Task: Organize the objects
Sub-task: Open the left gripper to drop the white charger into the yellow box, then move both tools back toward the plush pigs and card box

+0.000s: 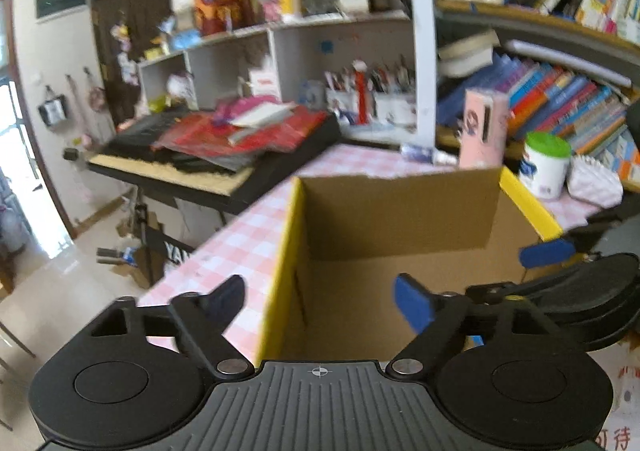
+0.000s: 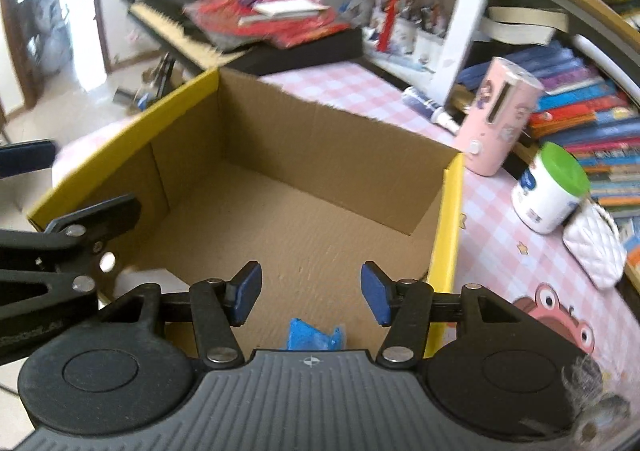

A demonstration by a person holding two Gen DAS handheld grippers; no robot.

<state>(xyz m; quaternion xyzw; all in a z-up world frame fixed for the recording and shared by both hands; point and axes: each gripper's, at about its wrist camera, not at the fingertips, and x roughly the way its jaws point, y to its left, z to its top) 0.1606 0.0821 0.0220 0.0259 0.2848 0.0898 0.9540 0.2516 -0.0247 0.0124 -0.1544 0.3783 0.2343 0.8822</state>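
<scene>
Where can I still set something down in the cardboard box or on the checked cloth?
The brown cardboard box floor is mostly bare; only a blue crinkled packet lies at its near edge. The pink checked tablecloth is bare behind the box. It is crowded right of it: pink cylinder, green-lidded white tub, white quilted pouch.

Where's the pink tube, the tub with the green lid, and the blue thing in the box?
pink tube [image 2: 500,119]: right wrist view, middle of its side.
green-lidded tub [image 2: 564,169]: right wrist view, on the lid.
blue thing [image 2: 314,335]: right wrist view, its crinkly middle.
</scene>
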